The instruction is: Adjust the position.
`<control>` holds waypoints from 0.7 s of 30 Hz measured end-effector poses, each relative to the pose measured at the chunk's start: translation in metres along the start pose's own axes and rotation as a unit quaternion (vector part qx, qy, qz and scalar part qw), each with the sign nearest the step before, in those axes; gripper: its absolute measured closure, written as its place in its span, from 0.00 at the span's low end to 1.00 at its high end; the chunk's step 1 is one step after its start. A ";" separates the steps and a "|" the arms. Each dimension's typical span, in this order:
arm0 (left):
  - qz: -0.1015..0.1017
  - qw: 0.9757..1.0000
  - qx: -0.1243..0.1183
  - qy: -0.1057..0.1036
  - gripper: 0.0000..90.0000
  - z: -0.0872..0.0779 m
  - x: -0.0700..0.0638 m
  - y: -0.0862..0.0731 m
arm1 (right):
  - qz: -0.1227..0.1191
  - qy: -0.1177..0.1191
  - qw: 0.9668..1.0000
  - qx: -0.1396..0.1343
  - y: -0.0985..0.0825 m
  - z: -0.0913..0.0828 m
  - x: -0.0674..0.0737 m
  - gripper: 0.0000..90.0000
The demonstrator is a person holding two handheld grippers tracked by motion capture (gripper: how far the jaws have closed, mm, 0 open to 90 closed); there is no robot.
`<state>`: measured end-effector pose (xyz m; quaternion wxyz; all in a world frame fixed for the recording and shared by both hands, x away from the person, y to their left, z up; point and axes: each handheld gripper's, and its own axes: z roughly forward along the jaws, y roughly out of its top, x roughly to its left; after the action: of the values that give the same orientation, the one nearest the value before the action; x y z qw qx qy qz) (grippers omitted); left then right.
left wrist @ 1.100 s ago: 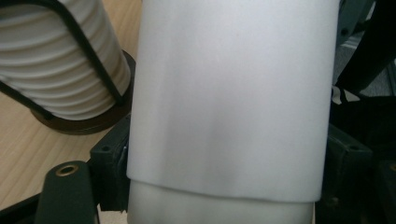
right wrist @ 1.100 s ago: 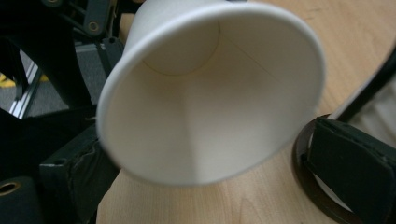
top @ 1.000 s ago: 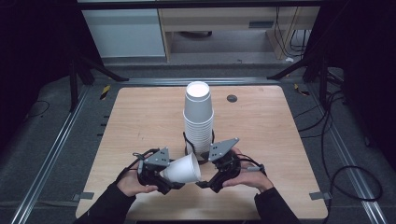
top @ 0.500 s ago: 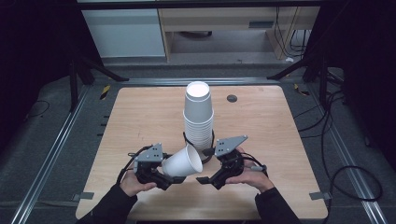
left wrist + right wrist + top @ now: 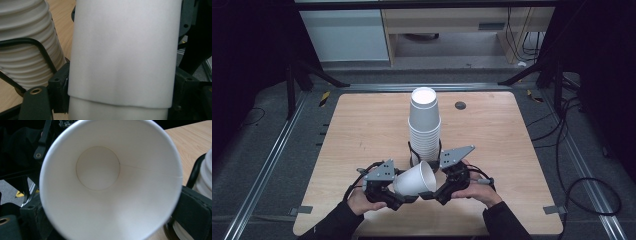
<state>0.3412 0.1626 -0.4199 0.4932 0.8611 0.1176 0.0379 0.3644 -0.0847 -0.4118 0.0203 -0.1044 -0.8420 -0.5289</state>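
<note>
High view shows a white paper cup [image 5: 414, 179] held on its side low over the near edge of the wooden surface [image 5: 362, 130], between the left hand-held gripper [image 5: 398, 197] and the right hand-held gripper [image 5: 432, 194]. The cup's narrow base points toward the left hand-held gripper and its open mouth faces the right one. Just behind it stands a tall stack of cups [image 5: 424, 125], mouths down, seated in a black wire holder [image 5: 412, 152]. Left gripper view places the cup's wall [image 5: 122, 50] between that gripper's two black jaws, which stand at a moderate width and press on the cup from both sides; a step in the wall near the bottom of the picture may mark a second cup nested inside, though this cannot be confirmed. Right gripper view looks straight into the cup's mouth [image 5: 100, 170], with its round bottom in plain sight. The right hand-held gripper's jaws sit at the rim, but whether they grip it, or how wide they stand, cannot be told. The sideways hold is judged to serve separation: one gripper steadies the base end while the other works at the rim, clear of the stack so it is not knocked.
</note>
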 end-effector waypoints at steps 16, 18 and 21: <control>0.007 1.000 0.015 0.003 0.24 0.004 -0.002 0.000 | 0.015 0.014 1.000 -0.001 -0.003 0.008 -0.001 0.06; 0.008 1.000 0.017 0.002 0.24 0.005 -0.002 0.000 | 0.016 0.014 1.000 0.002 -0.003 0.008 -0.001 0.07; 0.008 1.000 0.019 -0.001 0.24 0.005 -0.002 0.000 | 0.021 0.018 1.000 0.004 -0.004 0.008 -0.001 0.08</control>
<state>0.3403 0.1581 -0.4225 0.4766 0.8712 0.1113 0.0389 0.3654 -0.0792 -0.4195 0.0465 -0.1122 -0.8414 -0.5265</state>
